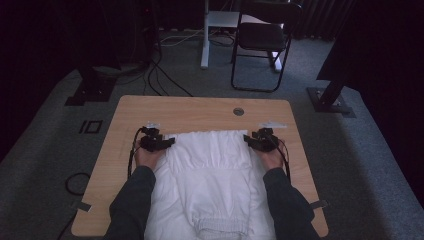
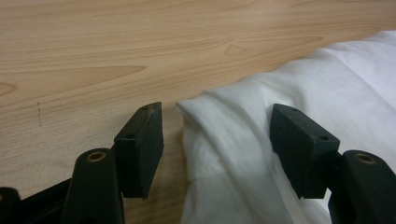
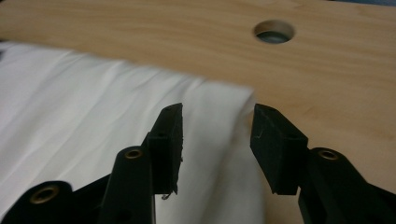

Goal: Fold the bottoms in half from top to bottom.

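White garment: lying spread along the middle of the wooden tabletop, reaching from mid-table to the near edge, elastic hem nearest the person.
Left gripper: resting at the garment's far left corner, jaws standing apart, folded cloth edge lying between them, pads not pressing.
Right gripper: sitting at the far right corner, jaws apart, straddling the cloth edge, not clamping.
Cable hole: sitting near the far edge, right of centre.
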### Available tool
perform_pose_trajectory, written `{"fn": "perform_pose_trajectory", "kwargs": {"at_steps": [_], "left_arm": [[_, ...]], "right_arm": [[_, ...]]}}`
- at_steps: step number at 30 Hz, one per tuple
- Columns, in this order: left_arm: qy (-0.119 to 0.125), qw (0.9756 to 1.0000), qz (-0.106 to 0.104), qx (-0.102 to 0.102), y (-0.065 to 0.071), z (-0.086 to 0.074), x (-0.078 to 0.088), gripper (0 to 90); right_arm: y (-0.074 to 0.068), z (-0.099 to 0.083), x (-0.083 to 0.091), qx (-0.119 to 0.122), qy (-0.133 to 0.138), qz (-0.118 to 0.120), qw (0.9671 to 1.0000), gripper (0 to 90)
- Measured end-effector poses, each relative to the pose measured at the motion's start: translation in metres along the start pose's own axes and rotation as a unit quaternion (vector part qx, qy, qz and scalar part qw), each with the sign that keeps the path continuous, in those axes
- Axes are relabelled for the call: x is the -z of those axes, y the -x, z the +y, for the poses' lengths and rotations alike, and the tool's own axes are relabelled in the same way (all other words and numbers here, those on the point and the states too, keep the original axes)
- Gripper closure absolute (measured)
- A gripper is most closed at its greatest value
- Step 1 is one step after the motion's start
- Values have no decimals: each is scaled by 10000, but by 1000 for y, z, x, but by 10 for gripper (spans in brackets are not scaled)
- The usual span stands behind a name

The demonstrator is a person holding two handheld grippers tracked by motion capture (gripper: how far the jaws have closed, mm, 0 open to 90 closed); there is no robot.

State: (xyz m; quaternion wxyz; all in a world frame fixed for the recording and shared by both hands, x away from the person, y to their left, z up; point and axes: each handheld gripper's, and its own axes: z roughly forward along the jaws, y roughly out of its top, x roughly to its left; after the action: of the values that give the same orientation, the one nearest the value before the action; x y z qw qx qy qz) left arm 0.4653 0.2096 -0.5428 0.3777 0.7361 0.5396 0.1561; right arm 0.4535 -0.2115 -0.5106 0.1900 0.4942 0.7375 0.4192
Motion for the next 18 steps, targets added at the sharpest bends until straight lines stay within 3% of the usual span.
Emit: {"fn": "perform_pose_trajectory", "kwargs": {"at_steps": [2, 5, 7, 9, 11, 15, 18], "left_arm": [[28, 9999, -130, 93, -2, 0, -3, 448], [-13, 9993, -324, 175, -2, -3, -7, 596], [-24, 9995, -303, 99, 0, -2, -5, 702], [-32, 9997, -214, 58, 0, -1, -2, 782], [-22, 9998, -193, 93, -1, -1, -1, 795], [35, 9998, -101, 159, 0, 0, 3, 780], [94, 9997, 48, 199, -1, 2, 6, 653]], "right_arm": [[4, 8, -14, -75, -48, 14, 10000, 507], [8, 12, -34, -212, -244, 275, 9991, 550], [8, 11, -45, -108, -517, 167, 9985, 764], [10, 8, -49, -118, -646, -8, 9978, 844], [13, 6, -48, -356, -629, -82, 9974, 850], [16, 1, -45, -516, -598, -257, 9965, 818], [21, 0, -43, -681, -606, -156, 9957, 717]]}}
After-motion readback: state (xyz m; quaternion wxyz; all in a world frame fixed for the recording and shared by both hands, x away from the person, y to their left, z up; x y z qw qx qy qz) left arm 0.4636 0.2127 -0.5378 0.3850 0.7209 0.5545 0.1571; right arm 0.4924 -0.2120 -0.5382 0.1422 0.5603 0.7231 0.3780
